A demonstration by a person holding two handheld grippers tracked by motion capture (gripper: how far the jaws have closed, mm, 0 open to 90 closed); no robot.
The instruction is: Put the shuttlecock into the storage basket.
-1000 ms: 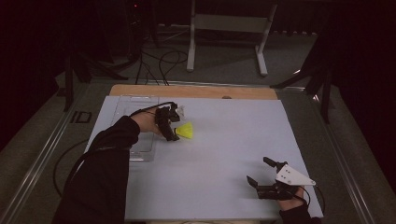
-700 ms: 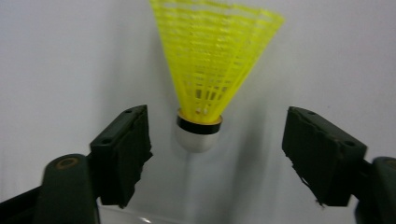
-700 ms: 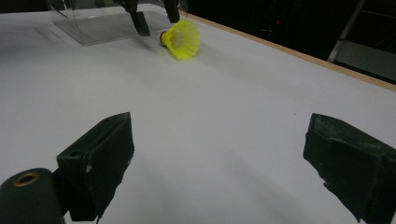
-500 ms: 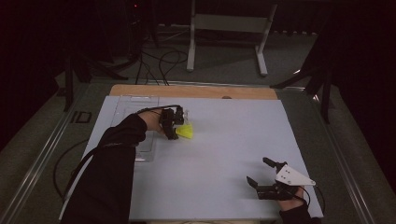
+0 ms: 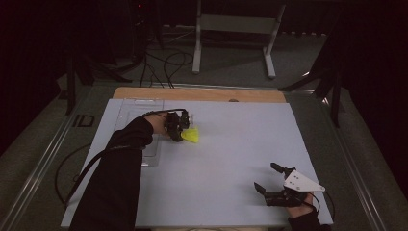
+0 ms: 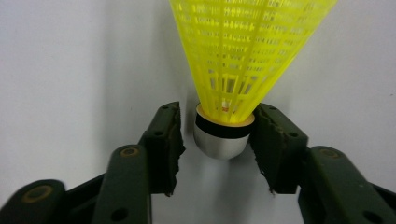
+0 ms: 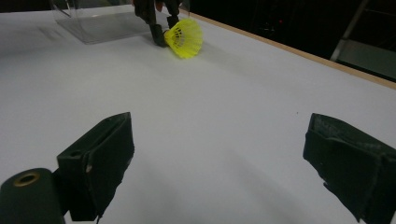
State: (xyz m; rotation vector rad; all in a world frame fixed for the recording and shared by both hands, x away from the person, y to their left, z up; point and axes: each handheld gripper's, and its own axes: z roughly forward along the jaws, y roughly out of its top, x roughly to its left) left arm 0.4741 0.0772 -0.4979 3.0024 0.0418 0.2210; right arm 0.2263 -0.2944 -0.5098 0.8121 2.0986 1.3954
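A: Location of yellow shuttlecock (image 6: pixel 243 60)?
B: Lying on white table (image 5: pixel 231 144), just beside clear tray (image 5: pixel 139 120), cork end toward left gripper (image 6: pixel 219 140).
A: Left gripper status?
B: Jaws just been closing; cork between pads, right pad apparently touching, left pad apart. Not yet clenched.
A: Right gripper (image 5: pixel 269 179)?
B: Released, jaws wide, well apart from shuttlecock.

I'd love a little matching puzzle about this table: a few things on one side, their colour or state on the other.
Things:
1. shuttlecock
2. left tongs
3. right tongs
4. box

Descriptions:
A. clear plastic
B. yellow, lying on its side
C. wide open, nothing between them
D. closing in around a white cork tip

Pairs: 1-B, 2-D, 3-C, 4-A
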